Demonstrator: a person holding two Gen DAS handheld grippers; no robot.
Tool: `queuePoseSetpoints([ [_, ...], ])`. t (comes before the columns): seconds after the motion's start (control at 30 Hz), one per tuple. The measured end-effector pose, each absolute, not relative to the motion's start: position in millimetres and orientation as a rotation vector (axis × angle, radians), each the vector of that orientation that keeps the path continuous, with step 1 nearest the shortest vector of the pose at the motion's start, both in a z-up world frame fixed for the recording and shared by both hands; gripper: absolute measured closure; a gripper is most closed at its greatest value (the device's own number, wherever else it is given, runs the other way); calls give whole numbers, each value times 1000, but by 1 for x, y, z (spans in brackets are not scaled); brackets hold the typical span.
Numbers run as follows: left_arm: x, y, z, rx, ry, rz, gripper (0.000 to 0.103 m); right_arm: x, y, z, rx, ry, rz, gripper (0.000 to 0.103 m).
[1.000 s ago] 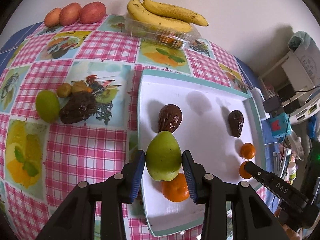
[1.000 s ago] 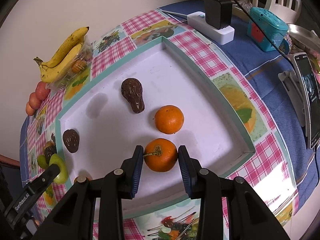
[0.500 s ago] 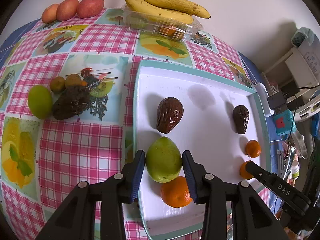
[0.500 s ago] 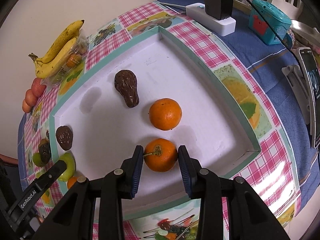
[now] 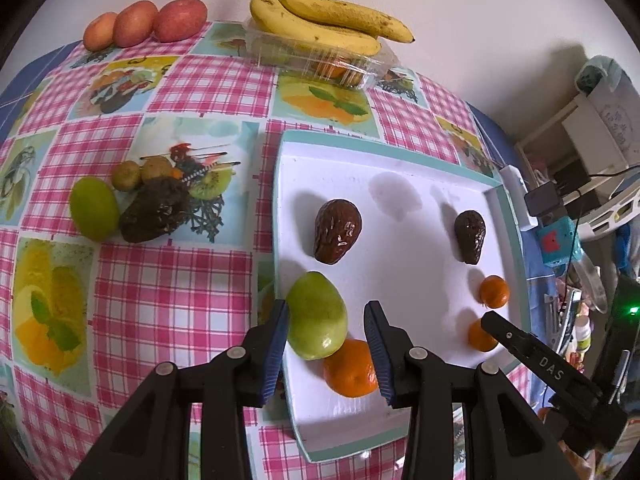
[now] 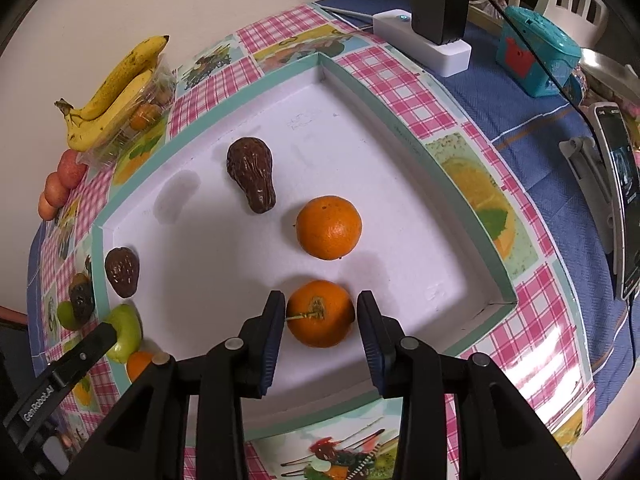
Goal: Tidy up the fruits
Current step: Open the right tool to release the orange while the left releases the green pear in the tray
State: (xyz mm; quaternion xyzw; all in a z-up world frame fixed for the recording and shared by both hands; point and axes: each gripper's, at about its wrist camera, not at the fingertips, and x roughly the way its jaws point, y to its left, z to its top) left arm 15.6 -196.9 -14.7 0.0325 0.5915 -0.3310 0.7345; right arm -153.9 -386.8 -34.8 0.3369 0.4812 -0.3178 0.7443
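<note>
A white tray (image 5: 400,168) with a teal rim holds two dark avocados (image 5: 338,231) (image 5: 471,236), a green pear (image 5: 317,315) and three oranges. My left gripper (image 5: 327,334) is open, its jaws on either side of the pear, which touches the left pad and leans on an orange (image 5: 351,368). My right gripper (image 6: 321,326) is open around a stemmed orange (image 6: 320,313), with small gaps at both pads. A second orange (image 6: 329,227) lies just beyond it. The pear also shows in the right wrist view (image 6: 127,332).
On the checked cloth left of the tray lie a green fruit (image 5: 94,208), a dark avocado (image 5: 156,210) and two kiwis (image 5: 126,176). Bananas (image 5: 324,20) on a clear punnet and three red fruits (image 5: 144,22) stand by the wall. A power strip (image 6: 424,42) and phone (image 6: 618,196) lie right.
The left jaws have opened wider and the pear has come to rest on the tray, leaning on the orange. The right jaws have opened slightly around the stemmed orange.
</note>
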Motion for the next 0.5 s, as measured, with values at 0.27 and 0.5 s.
queuePoseSetpoints([
  [0.27,22,-177,-2,85,1272,-661,35,-152,-384,-30,698,1036,-706,45],
  [0.5,37,-154,-3,192,1207,-468,15,-143,-373,-25,621,1027,-694,32],
])
